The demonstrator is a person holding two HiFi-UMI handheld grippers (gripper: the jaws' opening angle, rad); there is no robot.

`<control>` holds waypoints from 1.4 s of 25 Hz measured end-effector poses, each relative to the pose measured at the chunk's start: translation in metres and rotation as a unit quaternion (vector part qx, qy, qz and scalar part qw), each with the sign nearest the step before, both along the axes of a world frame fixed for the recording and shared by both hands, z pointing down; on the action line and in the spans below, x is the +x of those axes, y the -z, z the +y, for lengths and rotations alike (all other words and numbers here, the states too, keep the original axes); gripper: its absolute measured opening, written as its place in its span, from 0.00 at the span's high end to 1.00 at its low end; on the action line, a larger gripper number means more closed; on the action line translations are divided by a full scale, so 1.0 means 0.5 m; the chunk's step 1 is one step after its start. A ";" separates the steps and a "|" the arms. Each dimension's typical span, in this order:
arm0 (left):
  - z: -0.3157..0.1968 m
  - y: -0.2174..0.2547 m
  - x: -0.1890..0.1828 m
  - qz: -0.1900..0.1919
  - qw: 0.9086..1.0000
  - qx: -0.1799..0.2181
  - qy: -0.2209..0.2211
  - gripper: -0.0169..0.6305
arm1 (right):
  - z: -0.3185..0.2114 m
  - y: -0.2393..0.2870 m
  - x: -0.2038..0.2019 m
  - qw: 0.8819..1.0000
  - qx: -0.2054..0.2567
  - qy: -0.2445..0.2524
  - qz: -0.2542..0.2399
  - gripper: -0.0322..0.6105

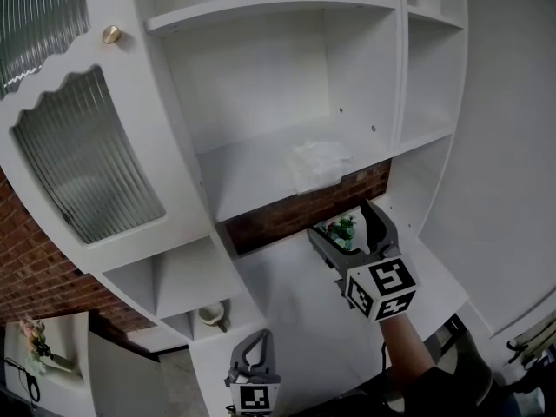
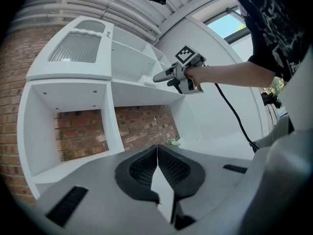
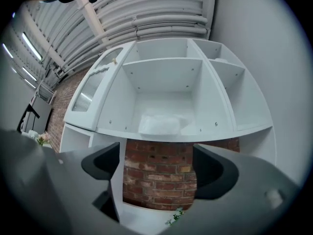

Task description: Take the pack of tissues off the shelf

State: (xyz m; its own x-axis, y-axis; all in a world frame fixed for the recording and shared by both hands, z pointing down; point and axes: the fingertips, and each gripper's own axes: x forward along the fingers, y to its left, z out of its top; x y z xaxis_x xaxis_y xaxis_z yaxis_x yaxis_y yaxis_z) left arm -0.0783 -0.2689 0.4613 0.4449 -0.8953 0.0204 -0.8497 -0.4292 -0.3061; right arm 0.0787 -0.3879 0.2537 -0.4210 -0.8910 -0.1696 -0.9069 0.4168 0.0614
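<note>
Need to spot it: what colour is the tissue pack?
White pack of tissues, clearest in the right gripper view.

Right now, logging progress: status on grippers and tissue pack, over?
Right gripper open, empty, below white shelf. Left gripper shut, low. Crinkly white tissue pack on it, untouched. Nothing blocking.

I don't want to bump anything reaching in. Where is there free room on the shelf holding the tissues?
Bare: the shelf board from its left wall to the pack of tissues, and the strip behind the pack. Tighter: the narrow gap between the pack and the right divider.
</note>
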 end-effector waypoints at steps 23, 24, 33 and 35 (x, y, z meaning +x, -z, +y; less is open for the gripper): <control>-0.007 -0.022 -0.041 -0.005 0.999 -0.013 0.029 0.96 | -0.125 0.093 -0.041 0.999 -0.034 -0.028 -0.019 0.22; -0.006 -0.023 -0.044 -0.004 0.999 -0.014 0.031 0.96 | -0.129 0.093 -0.042 0.999 -0.034 -0.030 -0.018 0.22; -0.016 -0.028 -0.087 0.006 0.998 -0.020 0.058 0.96 | -0.147 0.095 -0.056 0.999 -0.036 -0.013 -0.006 0.23; -0.016 -0.029 -0.087 0.004 0.998 -0.021 0.058 0.96 | -0.150 0.095 -0.055 0.999 -0.038 -0.018 -0.006 0.23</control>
